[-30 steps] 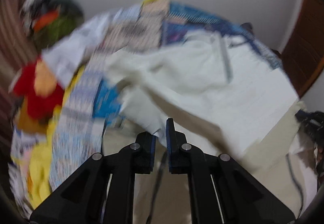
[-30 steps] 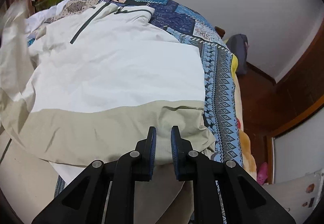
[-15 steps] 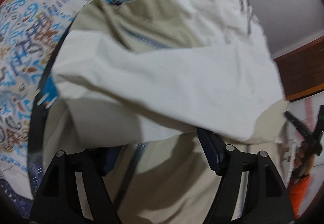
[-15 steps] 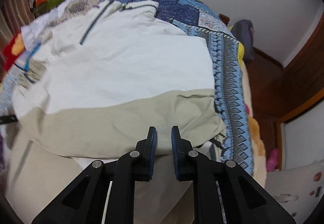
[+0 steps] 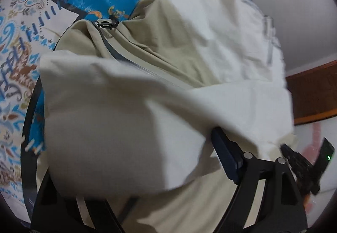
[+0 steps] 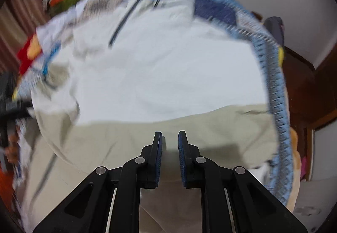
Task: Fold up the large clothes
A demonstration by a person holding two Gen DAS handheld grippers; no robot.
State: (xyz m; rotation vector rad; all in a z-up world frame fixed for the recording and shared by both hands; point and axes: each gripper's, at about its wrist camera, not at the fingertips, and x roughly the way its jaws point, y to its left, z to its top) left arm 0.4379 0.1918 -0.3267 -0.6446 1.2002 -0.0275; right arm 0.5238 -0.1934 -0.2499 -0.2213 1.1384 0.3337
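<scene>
while the jacket (image 6: pixel 160 77) is lying spread across the patterned bedspread (image 6: pixel 271 77), its long axis is running from the near beige hem to the far collar and zip. the right gripper (image 6: pixel 170 140) is hovering just over the near hem, jaws narrow with a small gap, nothing between them. the left gripper (image 5: pixel 147 169) is sitting at the jacket's left side; its jaws are standing wide, one blue pad showing at right, the other hidden under a white fold (image 5: pixel 118 119) draping over it, so whether it is pinching cloth cannot be told. in the left wrist view the zip pull (image 5: pixel 107 24) is lying far-left. judgement: the left side is the nearer to fold inward, across the long axis; the right is nearer the hem.
</scene>
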